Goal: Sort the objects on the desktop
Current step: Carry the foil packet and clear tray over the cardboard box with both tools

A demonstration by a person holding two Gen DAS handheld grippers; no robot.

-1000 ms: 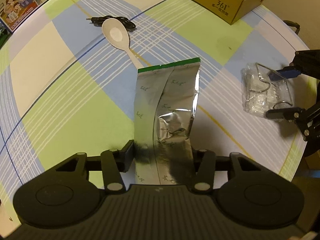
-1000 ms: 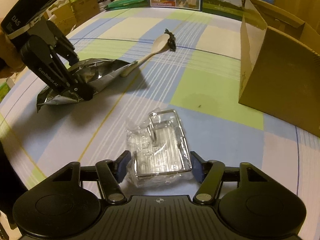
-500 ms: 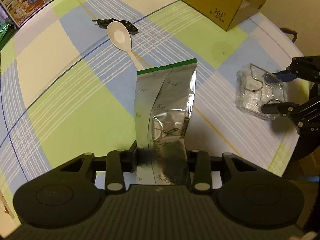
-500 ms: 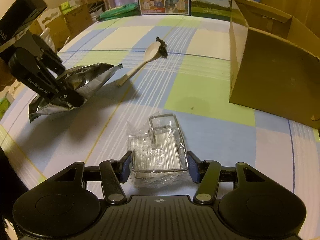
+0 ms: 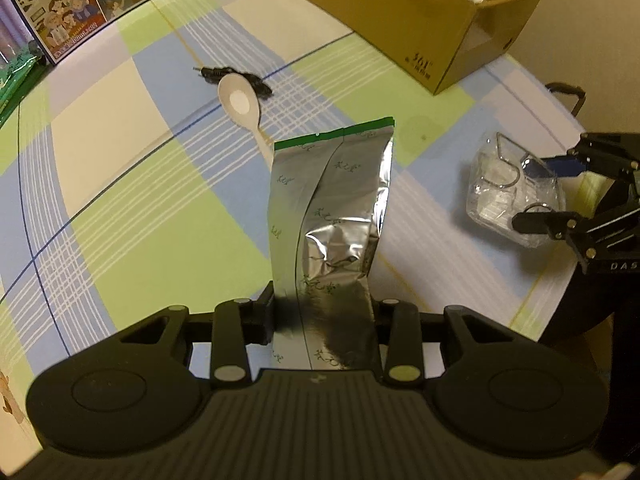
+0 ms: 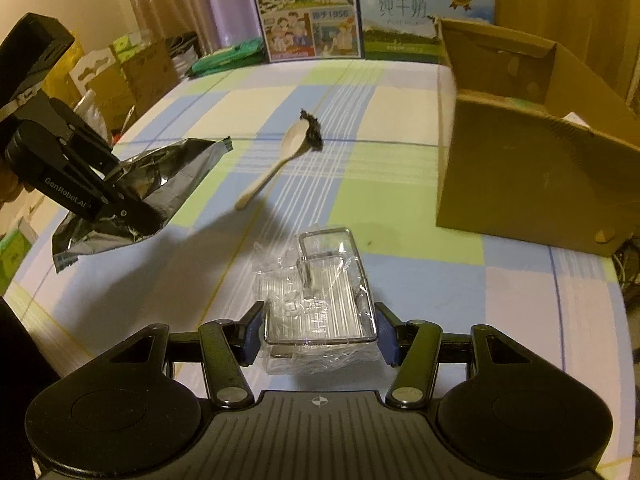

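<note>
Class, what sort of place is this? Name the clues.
Probably a lived-in home room: a checked tablecloth on the table, milk cartons standing at its far edge, and stacked boxes beside curtains.

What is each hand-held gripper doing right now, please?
Left hand-held gripper: shut on the foil bag.
Right hand-held gripper: shut on the wrapped wire rack.

The table [image 6: 400, 168] is covered with a checked cloth in blue, green and cream. A white spoon [image 5: 240, 101] is laid on it, bowl touching a small black cable [image 5: 236, 76]. An open cardboard box [image 6: 532, 168] is parked near the edge.
</note>
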